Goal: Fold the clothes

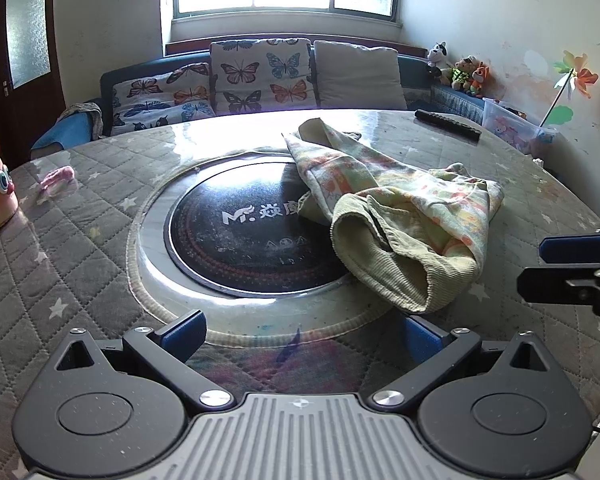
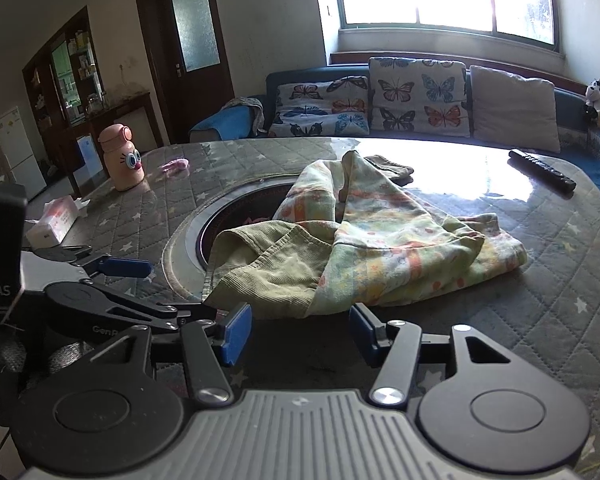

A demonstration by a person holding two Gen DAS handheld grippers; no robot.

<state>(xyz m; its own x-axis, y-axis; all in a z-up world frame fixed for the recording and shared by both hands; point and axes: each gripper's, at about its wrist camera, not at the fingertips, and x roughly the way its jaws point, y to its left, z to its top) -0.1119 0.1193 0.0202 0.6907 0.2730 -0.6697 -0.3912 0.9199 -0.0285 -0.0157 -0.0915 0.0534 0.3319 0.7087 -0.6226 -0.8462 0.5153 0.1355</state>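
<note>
Left gripper [image 1: 300, 330] and right gripper [image 2: 298, 330] both stand wide apart, gripping nothing, above the grey star-quilted round table [image 1: 80, 248]. Just beyond them, the crumpled yellow-green floral garment with ribbed cuffs [image 2: 380, 236] lies partly over the black circular inset hotplate [image 1: 240, 236]. A black remote control [image 2: 542, 170] rests near the far edge.

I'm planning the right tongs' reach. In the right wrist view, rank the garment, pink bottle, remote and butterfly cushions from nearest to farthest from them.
1. Garment: crumpled just ahead of the open right tongs, its hem close to the tips.
2. Pink bottle and remote: far left and far right on the table; too close to call.
3. Butterfly cushions: on the sofa beyond the table.
</note>
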